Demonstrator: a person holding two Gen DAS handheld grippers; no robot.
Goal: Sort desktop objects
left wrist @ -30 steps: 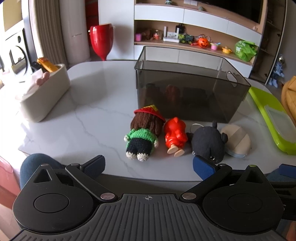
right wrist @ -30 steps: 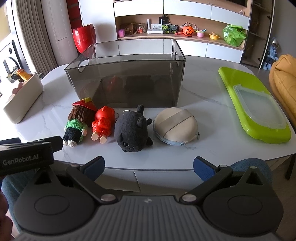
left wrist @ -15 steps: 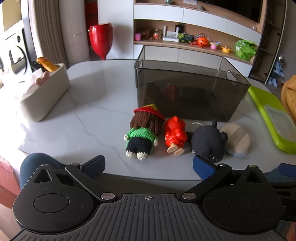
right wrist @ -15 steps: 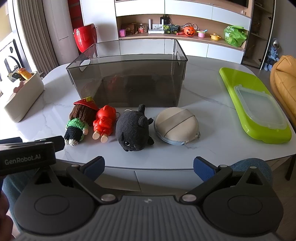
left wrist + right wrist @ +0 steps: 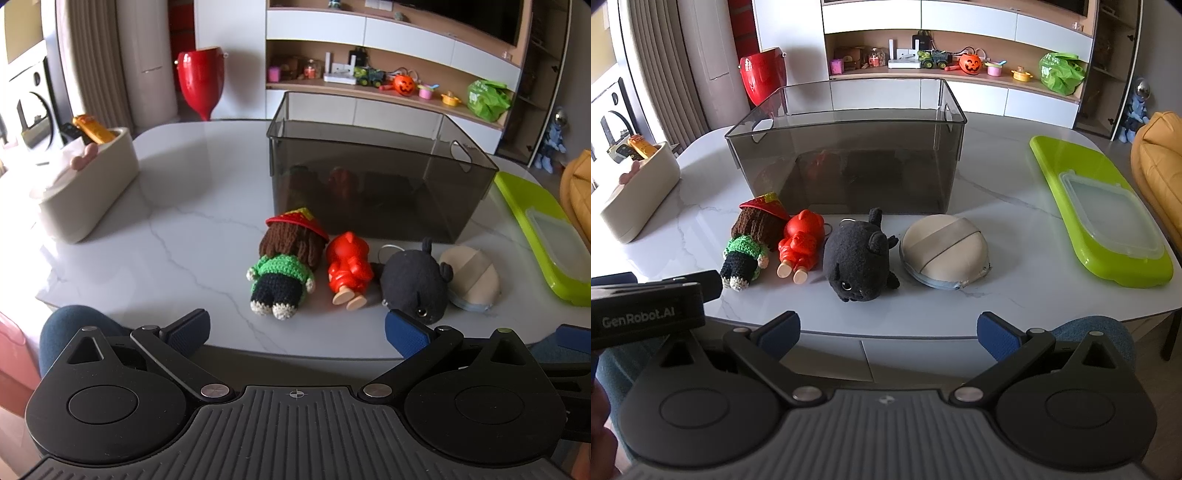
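Four loose items sit in one row on the white marble-pattern table (image 5: pixel 1015 229), just in front of one smoky translucent plastic bin (image 5: pixel 846 162), none inside it. From left: one crocheted yarn doll (image 5: pixel 750 240) with red hat, brown yarn hair, green top, lying face down; one glossy red plastic figure (image 5: pixel 799 243) with tan feet, touching the doll's side; one fuzzy black plush cat (image 5: pixel 857 256) with a metal keyring loop, lying on its side; one round beige fabric pouch (image 5: pixel 943 251), domed, grey band across, zipper at rim. The bin is rectangular, open top, with cutout handles on both short ends; dim shapes show in its front wall, cannot tell whether contents or reflections.

One lime green plastic lid (image 5: pixel 1097 199), oblong with a clear inset panel, lies flat well to the right. One cream oval caddy (image 5: pixel 639 192) holding remotes sits at far left.

Left gripper (image 5: pixel 297 328): blue ribbed pads spread wide, holding nothing, hovering at the near table edge before the doll. Right gripper (image 5: pixel 888 328): also wide apart, empty, facing the cat.
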